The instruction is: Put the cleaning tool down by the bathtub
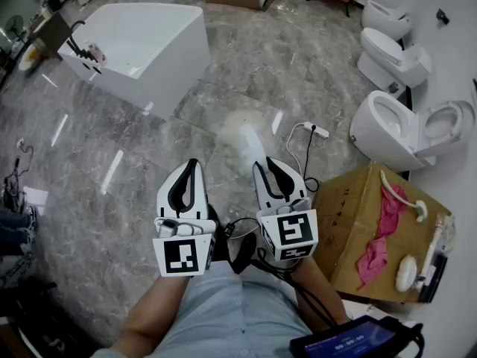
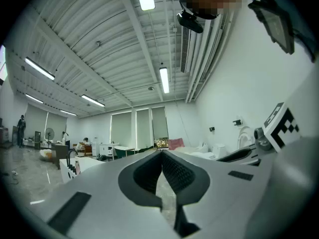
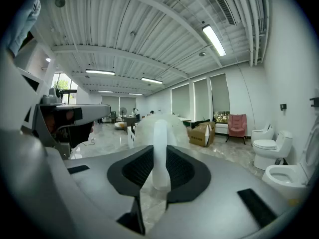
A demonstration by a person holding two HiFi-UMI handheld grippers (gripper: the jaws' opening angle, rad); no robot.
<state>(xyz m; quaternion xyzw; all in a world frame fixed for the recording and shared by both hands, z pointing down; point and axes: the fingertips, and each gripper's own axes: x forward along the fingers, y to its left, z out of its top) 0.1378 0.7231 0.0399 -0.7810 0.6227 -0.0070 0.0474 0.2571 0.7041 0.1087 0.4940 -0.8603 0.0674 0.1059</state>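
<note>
The cleaning tool is a white brush with a pale handle and a rounded head; it looks blurred in the head view. My right gripper is shut on its handle, and the tool stands up between the pads in the right gripper view. My left gripper is beside it, shut and empty, its jaws meeting at the tip. Both grippers are held close to the person's body. The white bathtub stands on the marble floor at the far left, well away from both grippers; it also shows low at the left as the bathtub.
Three white toilets line the right wall, the nearest toilet with its lid up. A cardboard box at the near right carries a pink cloth and white brushes. A power strip and its cable lie on the floor ahead.
</note>
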